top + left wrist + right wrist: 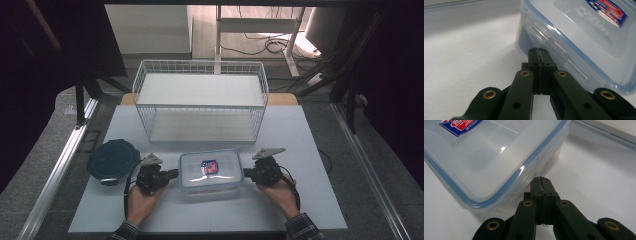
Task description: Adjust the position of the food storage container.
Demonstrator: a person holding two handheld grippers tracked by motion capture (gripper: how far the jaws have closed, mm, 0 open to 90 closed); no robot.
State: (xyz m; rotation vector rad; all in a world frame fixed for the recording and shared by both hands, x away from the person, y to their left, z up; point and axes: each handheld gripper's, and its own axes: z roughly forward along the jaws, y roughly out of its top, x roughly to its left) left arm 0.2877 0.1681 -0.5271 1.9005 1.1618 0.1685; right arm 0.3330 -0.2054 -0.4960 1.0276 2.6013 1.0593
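A clear plastic food box (210,170) with a blue-sealed lid and a red and blue sticker lies at the front middle of the white table (300,200). My left gripper (175,173) is at the box's left end, jaws shut with nothing between them. In the left gripper view its tips (539,51) point at a side latch of the box (579,30). My right gripper (246,173) is at the right end, also shut and empty. Its tips (540,179) sit just under the lid rim of the box (486,157). Whether either tip touches the box I cannot tell.
A white wire basket (200,106) stands behind the box at the table's middle back. A dark round lidded container (112,160) sits at the front left, just beyond my left hand. Bare white table lies to the right of my right hand.
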